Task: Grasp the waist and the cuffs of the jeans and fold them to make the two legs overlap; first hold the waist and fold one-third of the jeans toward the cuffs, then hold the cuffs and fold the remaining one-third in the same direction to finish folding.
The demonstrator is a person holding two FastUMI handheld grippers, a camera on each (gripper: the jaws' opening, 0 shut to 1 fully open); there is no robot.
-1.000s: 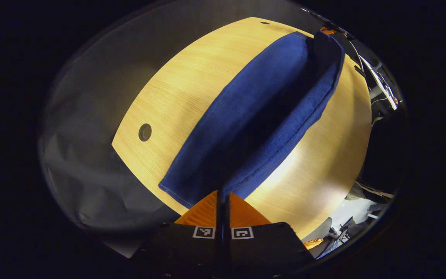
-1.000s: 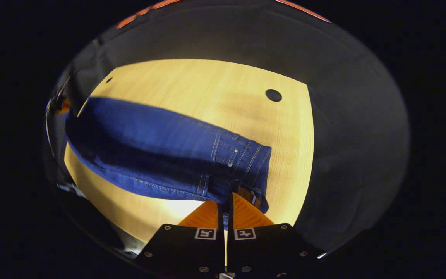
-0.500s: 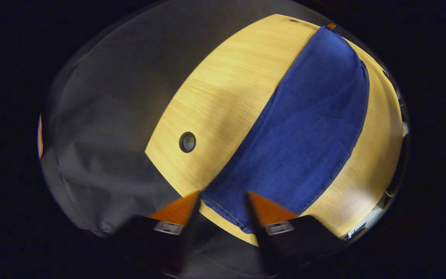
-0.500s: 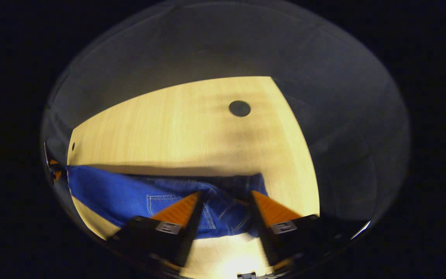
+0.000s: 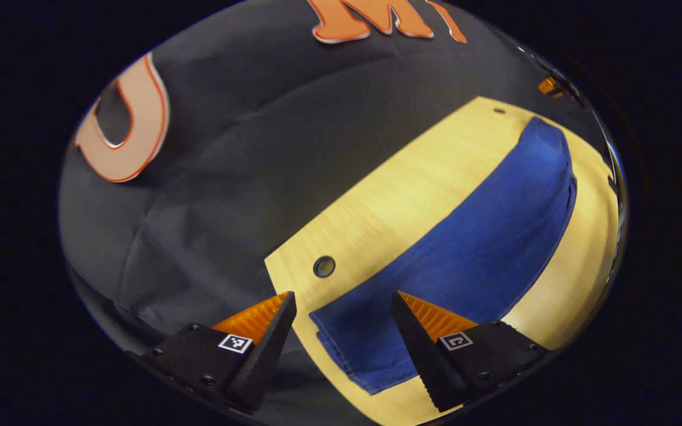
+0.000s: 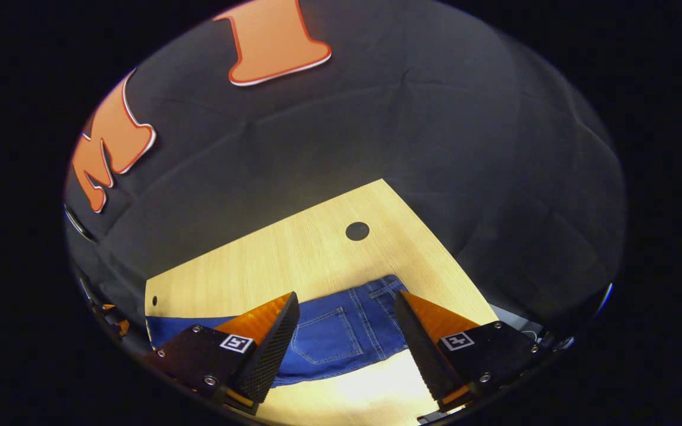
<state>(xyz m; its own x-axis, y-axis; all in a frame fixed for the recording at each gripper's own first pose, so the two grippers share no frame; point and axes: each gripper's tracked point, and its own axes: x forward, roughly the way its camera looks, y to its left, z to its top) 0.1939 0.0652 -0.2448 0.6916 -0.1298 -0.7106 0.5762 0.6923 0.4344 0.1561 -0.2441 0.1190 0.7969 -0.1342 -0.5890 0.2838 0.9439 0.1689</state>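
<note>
Looking along the left gripper [image 5: 341, 307], the left gripper view showed its jaws spread wide and holding nothing, raised clear of the wooden table [image 5: 412, 189]. The jeans [image 5: 483, 236] lay flat on that table as one long blue band, the legs apparently lying one over the other, though the layers could not be told apart here. The cuff end [image 5: 347, 349] lay between the two fingertips in the picture and near the table's corner, just beside a round cable hole [image 5: 324, 266]. The band ran from there toward the far edge of the table.

In the right gripper view, the right gripper [image 6: 347, 305] likewise had its jaws apart and empty, lifted off the table [image 6: 293, 254]. The waist end [image 6: 347, 331], with a back pocket [image 6: 317, 328] facing up, lay between the fingertips in the picture, near the table's front edge. A second round hole [image 6: 357, 231] sat beyond the waist, toward the cloth wall.

Judged from this layout, the step in hand was the first third-fold, from the waist toward the cuffs. To do it well, the waistband should be pinched through every layer close to its edge. The lifted section should be carried square to the band's length, so that the seams stay aligned. It should be laid down without dragging the lower cloth.
</note>
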